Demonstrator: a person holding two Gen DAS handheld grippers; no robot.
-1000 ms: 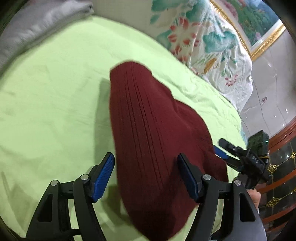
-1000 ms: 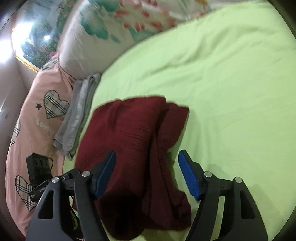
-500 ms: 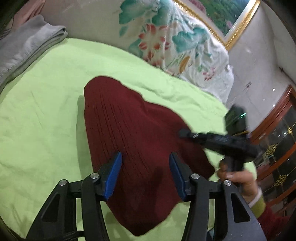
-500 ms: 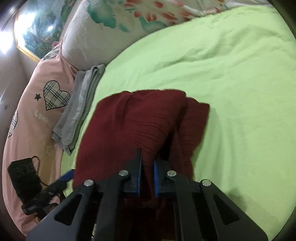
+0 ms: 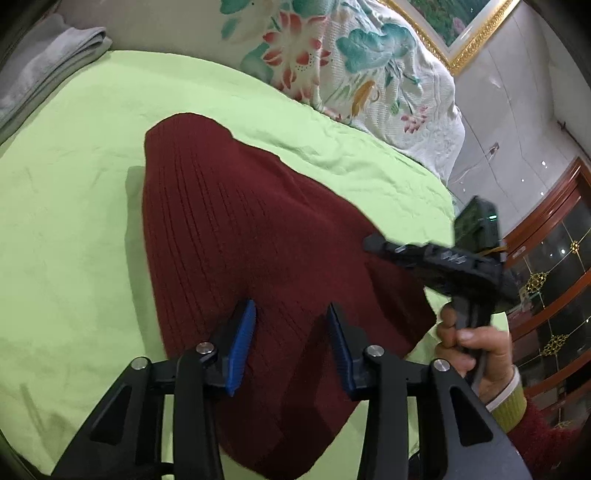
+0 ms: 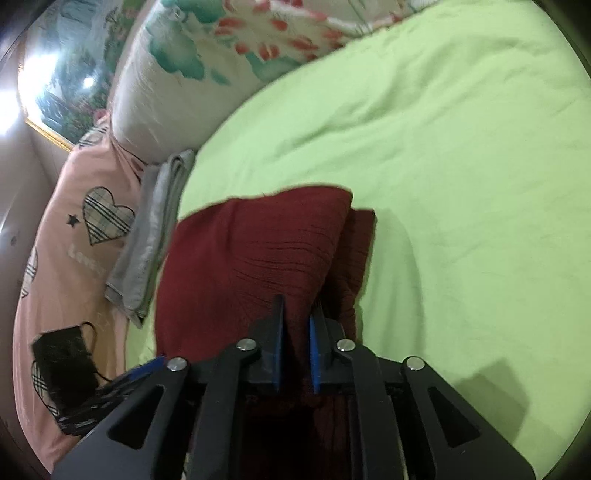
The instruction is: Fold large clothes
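Jaws of left hand-held gripper [image 5: 291, 332] narrowed over sweater [image 5: 236, 236]; right hand-held gripper [image 6: 297, 325] now pinches it.

I am in a bedroom at home. A bed fills my view, covered with a light green sheet [image 5: 92, 184]. At its far end lies a white quilt with lotus flowers [image 5: 351, 62], and beside it a pink cover with plaid hearts [image 6: 74, 240]. A framed landscape painting in a gold frame [image 5: 476, 33] hangs on the wall behind. To the right stands a dark wooden cabinet with glass doors [image 5: 554, 266].
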